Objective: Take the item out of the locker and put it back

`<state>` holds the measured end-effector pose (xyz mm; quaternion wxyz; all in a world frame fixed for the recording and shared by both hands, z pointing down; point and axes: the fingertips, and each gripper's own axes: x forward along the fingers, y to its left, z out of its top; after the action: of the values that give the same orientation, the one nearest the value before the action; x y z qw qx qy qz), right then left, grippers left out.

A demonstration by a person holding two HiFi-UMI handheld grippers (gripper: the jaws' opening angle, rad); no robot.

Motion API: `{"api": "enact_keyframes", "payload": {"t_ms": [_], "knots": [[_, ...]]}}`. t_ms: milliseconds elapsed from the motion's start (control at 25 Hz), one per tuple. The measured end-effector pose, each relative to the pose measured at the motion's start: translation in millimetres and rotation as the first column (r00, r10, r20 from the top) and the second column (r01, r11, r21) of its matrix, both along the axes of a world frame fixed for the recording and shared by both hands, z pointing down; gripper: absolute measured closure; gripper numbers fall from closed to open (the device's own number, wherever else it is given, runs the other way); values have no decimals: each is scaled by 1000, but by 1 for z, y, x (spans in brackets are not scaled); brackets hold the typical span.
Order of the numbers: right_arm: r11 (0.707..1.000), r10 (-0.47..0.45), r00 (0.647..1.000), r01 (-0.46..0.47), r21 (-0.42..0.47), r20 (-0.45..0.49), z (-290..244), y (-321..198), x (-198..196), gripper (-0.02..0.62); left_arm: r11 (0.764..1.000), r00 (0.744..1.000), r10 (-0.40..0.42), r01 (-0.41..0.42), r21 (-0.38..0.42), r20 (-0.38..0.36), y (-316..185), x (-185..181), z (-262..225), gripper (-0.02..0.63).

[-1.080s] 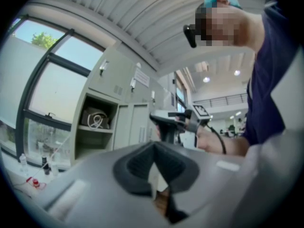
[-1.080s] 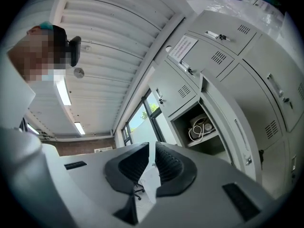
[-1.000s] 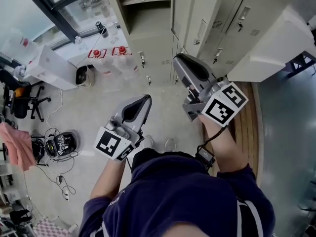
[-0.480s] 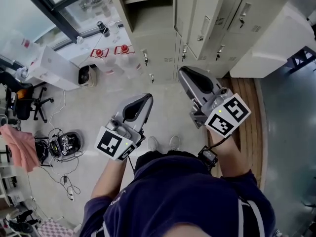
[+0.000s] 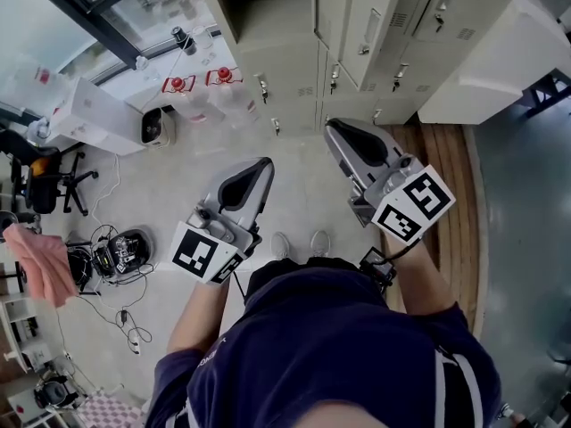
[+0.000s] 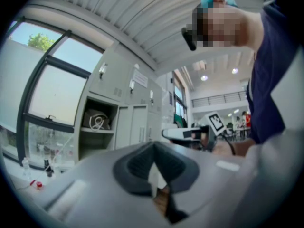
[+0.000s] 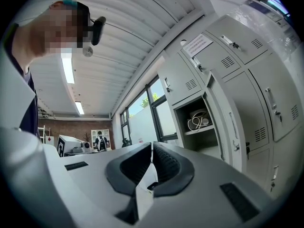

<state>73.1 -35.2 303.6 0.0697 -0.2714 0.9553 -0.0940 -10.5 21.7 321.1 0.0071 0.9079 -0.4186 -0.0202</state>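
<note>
While I stand facing the grey lockers (image 5: 375, 43), I hold both tools level and pointing toward them. Left tool (image 5: 264, 163): jaws together at the tips, nothing between them. Right tool (image 5: 334, 127): jaws have just been closing and are now narrowed to a sliver, nothing between them. The coiled white cable (image 7: 199, 119) lies on the shelf (image 7: 198, 131) inside the open compartment, well apart from both tools. The compartment door (image 7: 227, 127) stands open just beside it.
</note>
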Motion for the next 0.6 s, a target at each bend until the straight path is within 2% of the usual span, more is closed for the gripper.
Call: {"api": "enact_keyframes", "payload": {"t_ms": [600], "knots": [[1000, -22, 1000, 22, -4, -21, 9, 7, 5, 588, 1000, 1000, 7, -7, 4, 6, 0, 11, -2, 604]]}}
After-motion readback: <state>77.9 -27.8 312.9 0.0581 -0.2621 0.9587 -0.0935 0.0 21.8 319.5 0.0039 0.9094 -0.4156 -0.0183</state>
